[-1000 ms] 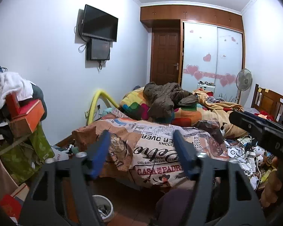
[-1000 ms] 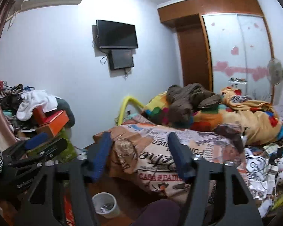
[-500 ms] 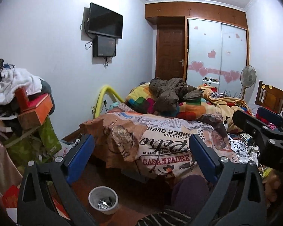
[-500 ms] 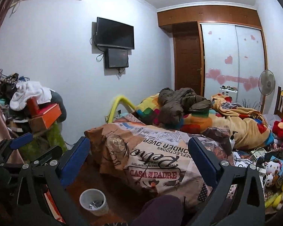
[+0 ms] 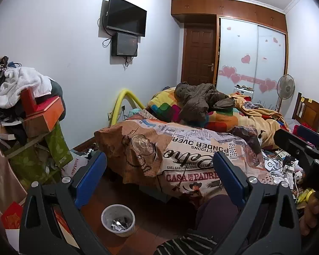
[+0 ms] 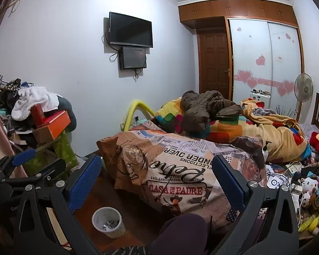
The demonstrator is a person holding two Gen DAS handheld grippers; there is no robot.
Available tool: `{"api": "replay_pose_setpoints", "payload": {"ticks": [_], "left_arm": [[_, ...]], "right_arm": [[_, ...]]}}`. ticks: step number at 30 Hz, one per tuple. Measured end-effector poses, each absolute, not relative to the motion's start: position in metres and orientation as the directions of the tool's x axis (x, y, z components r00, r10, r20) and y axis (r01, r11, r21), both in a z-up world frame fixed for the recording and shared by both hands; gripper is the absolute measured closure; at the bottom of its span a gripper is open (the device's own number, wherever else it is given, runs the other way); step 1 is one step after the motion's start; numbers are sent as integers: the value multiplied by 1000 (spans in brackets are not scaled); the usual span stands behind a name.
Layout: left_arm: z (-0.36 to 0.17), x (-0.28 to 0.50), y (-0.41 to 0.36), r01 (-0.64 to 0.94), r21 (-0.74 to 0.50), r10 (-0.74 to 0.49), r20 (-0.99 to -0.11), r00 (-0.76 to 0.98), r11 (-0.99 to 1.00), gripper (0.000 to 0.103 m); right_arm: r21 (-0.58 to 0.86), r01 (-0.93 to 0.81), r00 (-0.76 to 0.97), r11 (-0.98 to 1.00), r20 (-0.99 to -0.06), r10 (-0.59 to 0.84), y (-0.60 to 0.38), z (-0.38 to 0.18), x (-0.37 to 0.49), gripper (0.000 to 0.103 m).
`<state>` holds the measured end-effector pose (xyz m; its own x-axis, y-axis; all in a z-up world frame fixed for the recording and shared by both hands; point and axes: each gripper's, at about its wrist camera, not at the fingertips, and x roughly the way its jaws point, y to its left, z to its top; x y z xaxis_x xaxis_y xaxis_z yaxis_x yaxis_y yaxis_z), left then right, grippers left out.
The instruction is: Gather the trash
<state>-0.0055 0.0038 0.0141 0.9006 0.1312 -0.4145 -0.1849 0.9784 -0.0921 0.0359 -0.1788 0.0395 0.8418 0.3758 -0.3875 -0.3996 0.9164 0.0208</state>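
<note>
Left gripper [image 5: 159,178]: jaws wide apart, nothing between them; right gripper [image 6: 157,178]: jaws likewise wide apart and empty. Both point slightly downward toward the foot of a bed [image 5: 202,148] covered by a printed blanket [image 6: 176,170]. A small white waste bin [image 5: 118,220] stands upright on the dark wooden floor [image 5: 151,208] beside the bed, low between the left gripper's fingers; it holds a few crumpled scraps [image 5: 119,227] at the bottom. In the right wrist view the bin lies just inside the left finger. A cluttered pile [image 5: 27,110] of boxes and cloth stands at the left wall; cables and toys [image 6: 297,182] lie to the right.
</note>
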Motion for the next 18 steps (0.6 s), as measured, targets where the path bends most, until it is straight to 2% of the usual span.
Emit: {"api": "replay_pose_setpoints", "payload": {"ticks": [18], "left_arm": [[11,-3,1,-189,-81,138,-421,896,979,2]], "right_arm": [[23,-405,833,914,-403,379,-181,40,37,0]]}}
